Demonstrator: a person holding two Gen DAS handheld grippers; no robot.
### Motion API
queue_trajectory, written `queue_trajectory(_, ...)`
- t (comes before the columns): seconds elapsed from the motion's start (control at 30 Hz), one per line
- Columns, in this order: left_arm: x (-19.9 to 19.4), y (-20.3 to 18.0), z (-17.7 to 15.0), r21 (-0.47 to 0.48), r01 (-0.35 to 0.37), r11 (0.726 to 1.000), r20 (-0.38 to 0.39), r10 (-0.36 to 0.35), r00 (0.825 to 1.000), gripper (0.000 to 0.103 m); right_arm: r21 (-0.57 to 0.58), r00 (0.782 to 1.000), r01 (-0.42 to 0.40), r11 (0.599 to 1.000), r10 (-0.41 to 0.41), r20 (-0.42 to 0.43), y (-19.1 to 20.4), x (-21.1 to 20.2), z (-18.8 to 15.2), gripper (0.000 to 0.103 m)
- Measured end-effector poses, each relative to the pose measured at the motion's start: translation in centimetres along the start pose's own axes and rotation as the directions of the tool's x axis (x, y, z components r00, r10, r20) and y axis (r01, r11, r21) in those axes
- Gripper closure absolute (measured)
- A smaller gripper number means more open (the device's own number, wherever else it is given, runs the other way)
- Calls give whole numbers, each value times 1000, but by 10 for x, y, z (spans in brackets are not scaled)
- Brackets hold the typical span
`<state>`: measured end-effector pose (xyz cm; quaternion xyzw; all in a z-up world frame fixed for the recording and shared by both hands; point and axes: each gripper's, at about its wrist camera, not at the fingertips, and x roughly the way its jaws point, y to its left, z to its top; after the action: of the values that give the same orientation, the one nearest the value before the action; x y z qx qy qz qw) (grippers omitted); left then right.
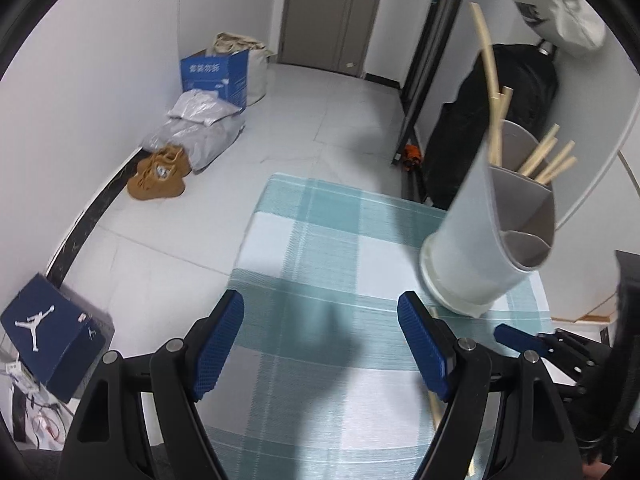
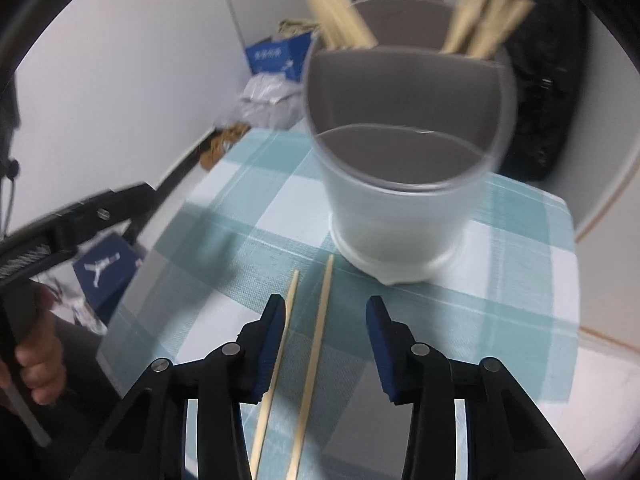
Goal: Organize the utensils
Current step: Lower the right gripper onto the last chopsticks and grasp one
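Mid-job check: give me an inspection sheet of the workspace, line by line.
Surface: checked cloth, teal and white.
Job's things: two chopsticks lie loose before the holder; more chopsticks stand in its back compartment, front compartments look empty.
Clutter: nothing seen on the cloth.
Grippers: left claw open, empty; right claw open, straddling the loose chopsticks, pads not pressing.
Cables: thin wires on the floor.
Surroundings: shoe box, brown shoes, bags, door.

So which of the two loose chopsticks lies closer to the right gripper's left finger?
The shorter-looking left chopstick: it runs right along that finger, while the other chopstick lies mid-gap in the right gripper.
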<state>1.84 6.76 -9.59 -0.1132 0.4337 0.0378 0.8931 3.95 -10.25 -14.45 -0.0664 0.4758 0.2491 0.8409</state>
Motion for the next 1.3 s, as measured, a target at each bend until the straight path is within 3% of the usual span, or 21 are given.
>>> queue_trajectory(0.17,5,17,3,-54,1,999,-20,-2,1000,27,-42,996,34,999,-37,-82,10,30,8,77)
queue_trajectory(0.67,11,38,3,-127,14,992,-76,-23,997,27,-57,984,149,987,-154,-92,13,51,15,84)
queue_trajectory(0.87,11,39,2,-129,13,992,-83,-24,996,27,-65,988,126,990,-131,-83,16,53,16,99)
queue_trajectory(1.3,12,30,1,-90,11,996,-92,-19,996,27,4,998,67,998,-67,20,11,11,3,99)
